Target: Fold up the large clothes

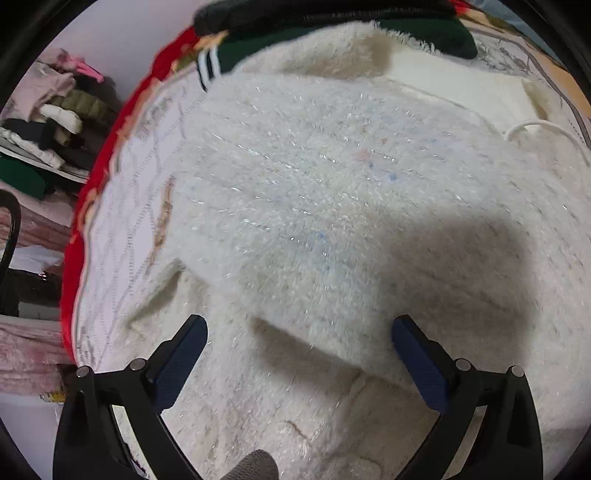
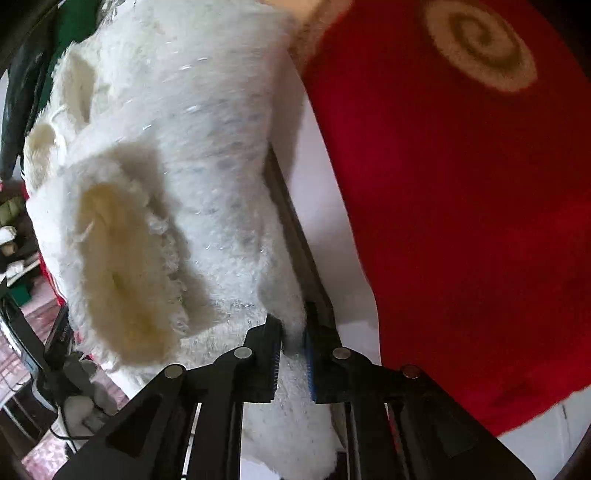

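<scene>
White fluffy sweater (image 1: 332, 192) is spread flat for folding; its edge is pinched by the right gripper (image 2: 293, 354) at lower centre, while the left gripper (image 1: 299, 354) is held wide open above it.

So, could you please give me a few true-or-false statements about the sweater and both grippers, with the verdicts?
1. The left gripper has its jaws wide open over the white fluffy sweater. True.
2. The right gripper is empty. False: its jaws pinch a fold of the sweater.
3. A red blanket lies beside the sweater. True.
4. The sweater is black. False: it is white with glittery threads.
5. A dark green garment lies beyond the sweater. True.
</scene>
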### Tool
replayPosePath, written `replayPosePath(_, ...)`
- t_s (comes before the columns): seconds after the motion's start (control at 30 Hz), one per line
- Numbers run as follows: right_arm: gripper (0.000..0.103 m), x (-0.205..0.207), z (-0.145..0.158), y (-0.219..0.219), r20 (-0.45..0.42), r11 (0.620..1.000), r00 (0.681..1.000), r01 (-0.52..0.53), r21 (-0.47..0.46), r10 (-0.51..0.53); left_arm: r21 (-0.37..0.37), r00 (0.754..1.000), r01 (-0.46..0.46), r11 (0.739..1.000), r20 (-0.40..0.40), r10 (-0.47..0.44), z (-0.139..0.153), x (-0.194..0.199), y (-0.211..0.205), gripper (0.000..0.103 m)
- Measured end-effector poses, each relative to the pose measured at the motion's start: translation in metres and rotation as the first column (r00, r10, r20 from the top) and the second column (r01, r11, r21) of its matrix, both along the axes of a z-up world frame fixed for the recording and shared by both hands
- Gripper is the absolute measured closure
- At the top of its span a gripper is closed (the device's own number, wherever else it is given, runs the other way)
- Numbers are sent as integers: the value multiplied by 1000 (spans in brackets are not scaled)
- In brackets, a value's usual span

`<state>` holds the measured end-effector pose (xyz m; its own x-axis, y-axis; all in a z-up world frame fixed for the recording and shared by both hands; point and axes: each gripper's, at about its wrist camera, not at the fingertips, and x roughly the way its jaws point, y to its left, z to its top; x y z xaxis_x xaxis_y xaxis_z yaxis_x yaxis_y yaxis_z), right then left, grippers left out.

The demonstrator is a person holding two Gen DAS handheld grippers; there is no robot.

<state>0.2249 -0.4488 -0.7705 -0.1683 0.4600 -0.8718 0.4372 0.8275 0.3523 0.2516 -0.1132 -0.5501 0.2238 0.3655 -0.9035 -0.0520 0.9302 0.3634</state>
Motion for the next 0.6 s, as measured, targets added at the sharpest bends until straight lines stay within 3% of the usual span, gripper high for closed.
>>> replayPosePath(0.03,70,1,14,1,27,999,999,-22,-33,23,-3,1000,-12,1000,12,12,4,-3,-2,0)
replayPosePath(0.1,64,2,44,5,124,998,992,-18,-59,25,-32,998,-55,998,37,56,14,-12,-1,0)
replayPosePath(0.2,38,4,95,9,296,999,955,27,-18,-21,-55,987,-136,989,75,140,27,-31,3,0)
replayPosePath(0.23,28,6,99,12,324,1000,946,25,-3,-23,-58,983,-164,985,77,168,27,-38,5,0)
replayPosePath(0.3,25,18,95,29,362,1000,932,-3,19,-4,-69,977,-202,977,60,206,22,-49,10,0)
replayPosePath(0.37,25,31,64,49,285,1000,958,-18,18,12,-77,972,-230,970,29,233,11,-58,14,0)
replayPosePath(0.4,28,43,56,52,261,999,965,-10,35,0,-83,969,-243,966,20,246,6,-62,16,0)
replayPosePath(0.43,59,48,40,59,229,998,973,-11,55,-2,-84,967,-253,964,13,255,0,-66,17,0)
replayPosePath(0.47,79,55,36,69,225,999,974,-16,30,9,-83,966,-256,963,6,257,-4,-70,20,0)
replayPosePath(0.53,86,50,49,62,289,1000,957,-22,0,21,-92,963,-267,959,-9,268,-14,-74,23,0)
replayPosePath(0.6,87,53,84,60,401,996,913,-51,-75,77,-115,960,-279,953,-4,281,-19,-78,28,0)
